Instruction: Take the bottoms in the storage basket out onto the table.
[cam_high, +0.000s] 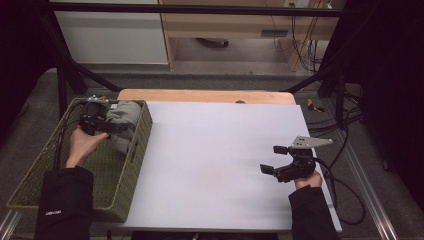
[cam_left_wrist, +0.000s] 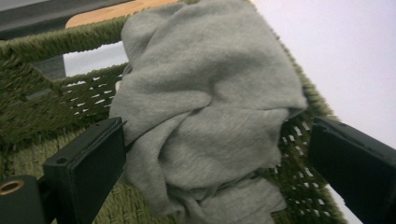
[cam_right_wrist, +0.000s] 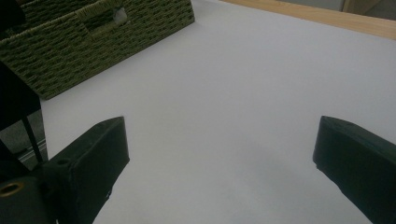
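Just grey cloth (cam_left_wrist: 205, 107), fingers (cam_left_wrist: 86, 172) apart.

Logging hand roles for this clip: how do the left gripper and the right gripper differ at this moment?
The left gripper reaches inside the green woven basket, while the right gripper hovers over the bare white table top. The left gripper's jaws straddle a crumpled grey cloth; the right gripper's jaws have nothing between them. Both stand open, and each is held in one of the person's hands.
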